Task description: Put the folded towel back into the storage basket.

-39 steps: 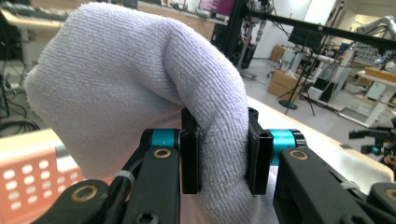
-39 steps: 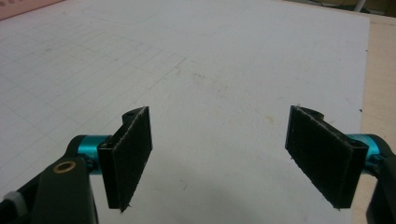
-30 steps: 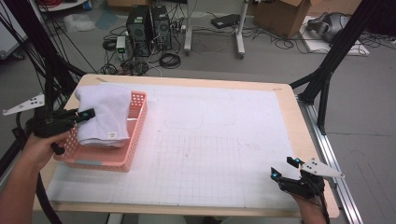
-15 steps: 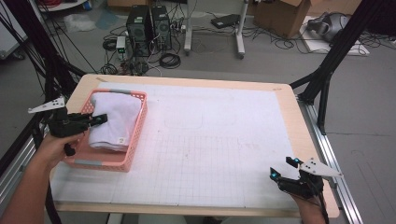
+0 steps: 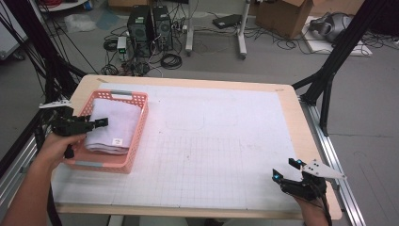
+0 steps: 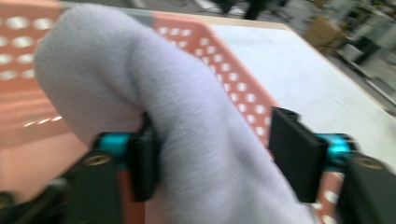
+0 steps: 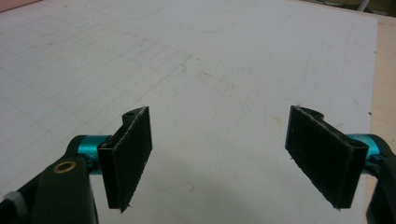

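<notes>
Between the left gripper (image 6: pixel 219 156) jaws, just opening, bulges towel (image 6: pixel 154 116) weave

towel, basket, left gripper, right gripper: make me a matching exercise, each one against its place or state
Things:
1. towel
2. basket
3. left gripper
4. right gripper

Places or states:
A. pink, at the table's left end
B. open over bare white mat, near right corner
C. folded, lying in the basket
D. fingers just opened, towel fold between them, one finger off the cloth

Pairs: 1-C, 2-A, 3-D, 4-B
</notes>
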The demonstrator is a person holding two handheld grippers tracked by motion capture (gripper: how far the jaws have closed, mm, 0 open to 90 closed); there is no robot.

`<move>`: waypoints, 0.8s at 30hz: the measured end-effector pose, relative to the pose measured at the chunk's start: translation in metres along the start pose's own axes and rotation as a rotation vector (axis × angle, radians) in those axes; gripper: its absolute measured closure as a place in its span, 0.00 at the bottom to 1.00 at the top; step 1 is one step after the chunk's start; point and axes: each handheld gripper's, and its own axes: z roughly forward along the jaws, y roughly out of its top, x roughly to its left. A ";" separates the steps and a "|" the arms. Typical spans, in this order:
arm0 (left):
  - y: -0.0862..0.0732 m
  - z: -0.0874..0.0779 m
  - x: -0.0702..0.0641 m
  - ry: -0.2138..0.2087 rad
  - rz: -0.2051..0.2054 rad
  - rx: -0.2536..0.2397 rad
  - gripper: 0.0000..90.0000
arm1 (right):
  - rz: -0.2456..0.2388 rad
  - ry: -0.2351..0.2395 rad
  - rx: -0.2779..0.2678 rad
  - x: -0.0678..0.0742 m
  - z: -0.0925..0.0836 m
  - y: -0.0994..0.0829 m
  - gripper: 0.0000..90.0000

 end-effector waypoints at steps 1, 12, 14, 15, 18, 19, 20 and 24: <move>0.002 -0.004 0.000 0.049 0.005 -0.021 0.36 | -0.003 -0.001 0.000 0.000 0.000 0.000 0.24; 0.006 -0.003 -0.013 0.242 0.076 0.020 0.38 | -0.010 0.001 -0.001 0.001 0.001 0.001 0.24; 0.002 0.006 -0.014 0.261 0.074 0.057 0.38 | -0.009 0.003 -0.002 0.002 0.001 0.001 0.24; 0.000 0.012 -0.014 0.279 0.065 0.082 0.38 | -0.009 0.001 -0.001 0.002 0.001 0.001 0.24; -0.005 0.031 -0.014 0.290 0.048 0.201 0.37 | -0.005 0.002 -0.002 0.002 0.001 0.001 0.24; -0.007 0.036 -0.014 0.293 0.056 0.221 0.36 | -0.003 0.001 0.000 0.002 0.000 0.001 0.24; -0.009 0.041 -0.015 0.295 0.056 0.242 0.36 | -0.006 0.000 -0.002 0.001 0.001 0.001 0.24; -0.013 0.053 -0.018 0.293 0.081 0.280 0.35 | -0.005 0.002 -0.002 0.001 0.001 0.001 0.24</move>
